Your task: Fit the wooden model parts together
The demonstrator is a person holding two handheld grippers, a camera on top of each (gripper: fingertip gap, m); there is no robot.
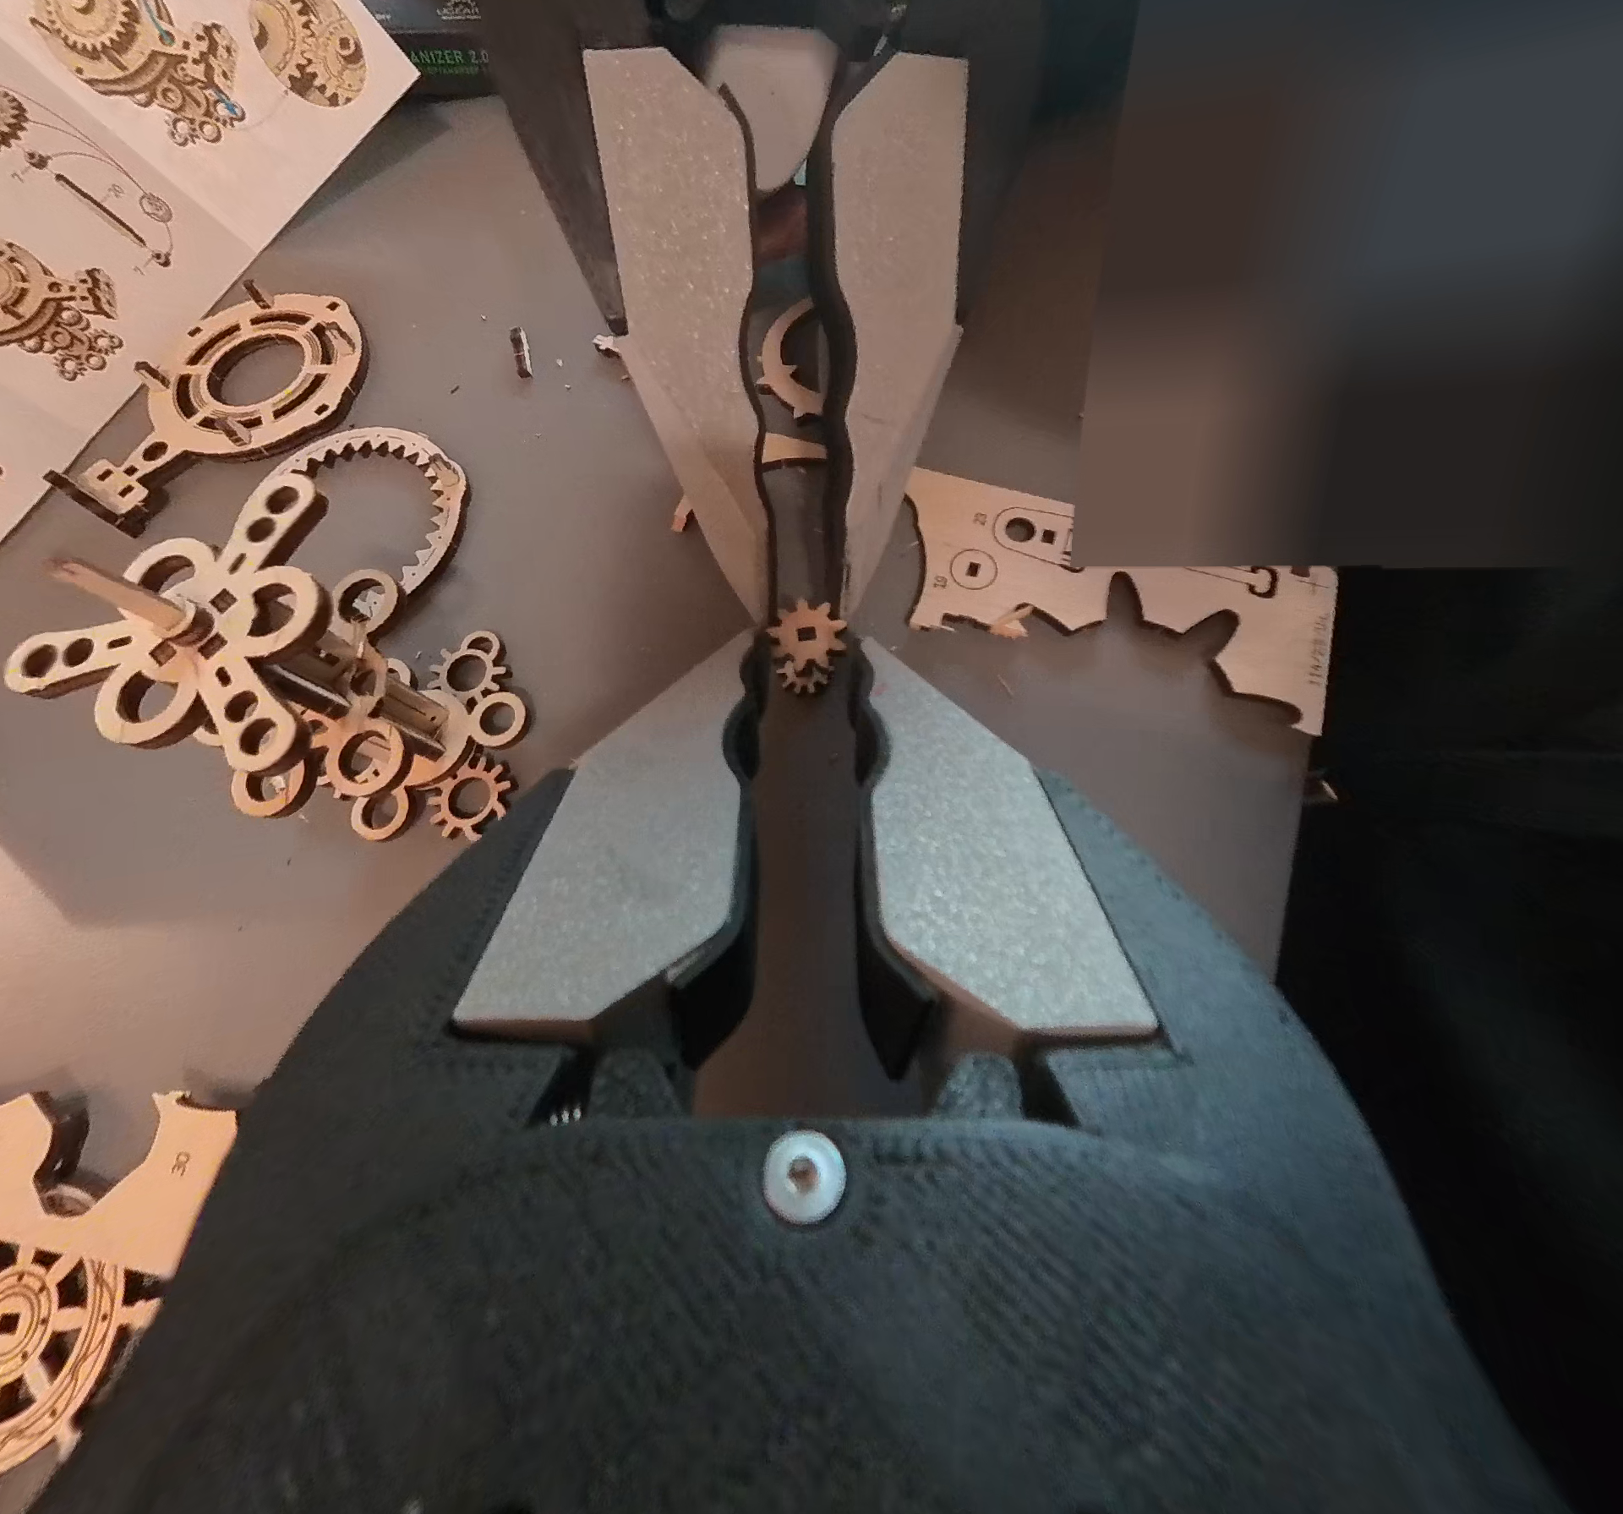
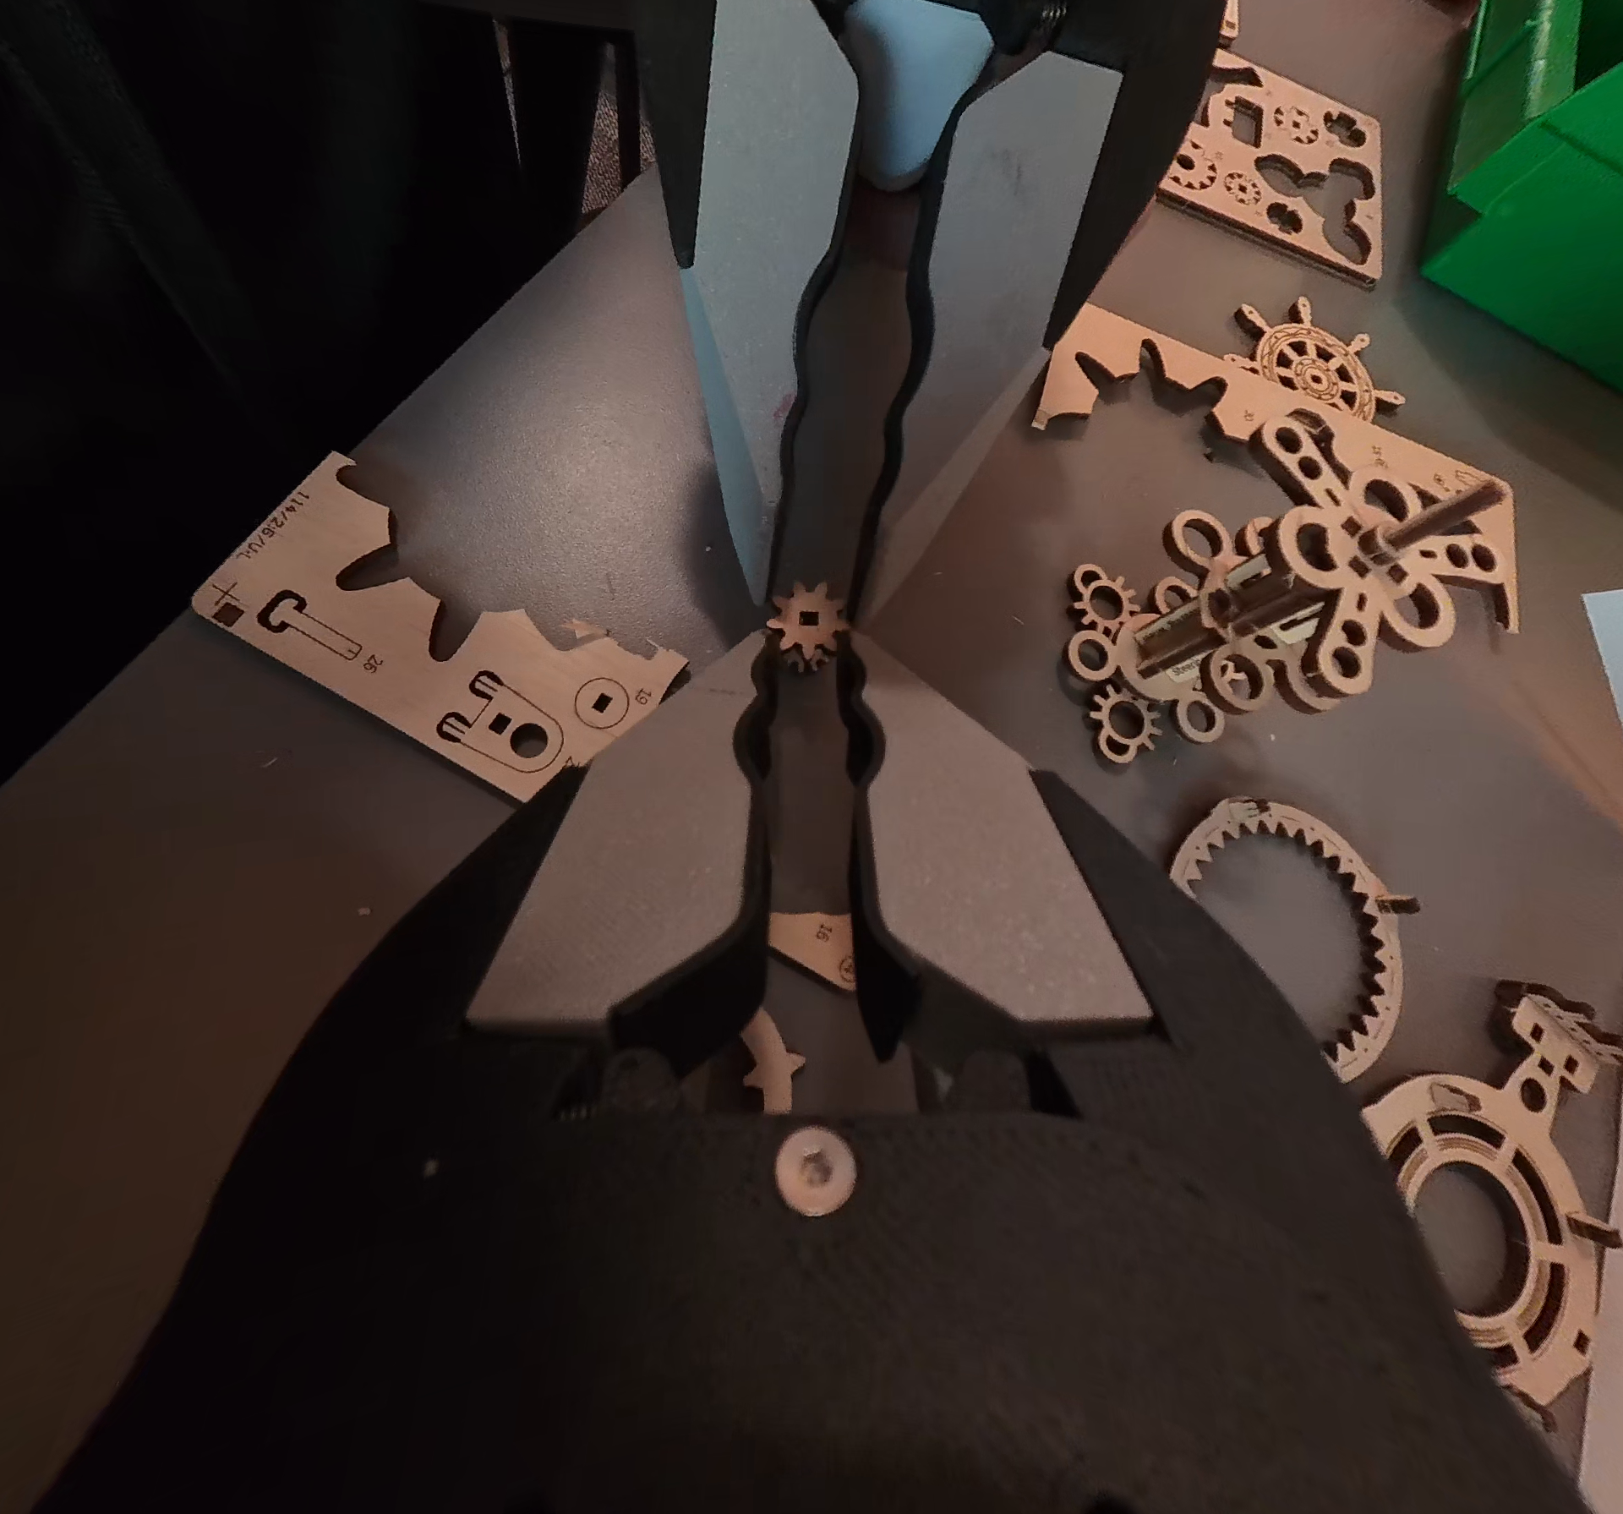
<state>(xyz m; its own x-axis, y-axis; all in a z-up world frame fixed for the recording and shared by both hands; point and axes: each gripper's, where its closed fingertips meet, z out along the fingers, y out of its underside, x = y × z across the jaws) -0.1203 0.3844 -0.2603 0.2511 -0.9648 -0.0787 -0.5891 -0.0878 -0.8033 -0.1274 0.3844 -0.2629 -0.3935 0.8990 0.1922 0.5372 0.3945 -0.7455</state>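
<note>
Two small wooden gears (image 1: 806, 636) with square holes are pressed together where both grippers meet tip to tip above the grey table. My left gripper (image 1: 804, 677) is shut on the lower gear (image 1: 801, 679). In the left wrist view my right gripper (image 1: 806, 615) comes in from the top, shut on the upper gear. In the right wrist view my right gripper (image 2: 801, 662) is shut on a small gear (image 2: 806, 618), and the left gripper (image 2: 808, 594) faces it from above. A flower-shaped assembly with an axle (image 1: 220, 664) (image 2: 1300, 594) lies off to the side.
A toothed ring (image 1: 395, 497) (image 2: 1317, 927), a round frame part (image 1: 246, 383) (image 2: 1493, 1208) and punched wood sheets (image 1: 1142, 594) (image 2: 439, 655) lie on the table (image 2: 544, 453). Instruction sheets (image 1: 132, 110) lie at the far left. Green bins (image 2: 1546, 110) stand at the far right.
</note>
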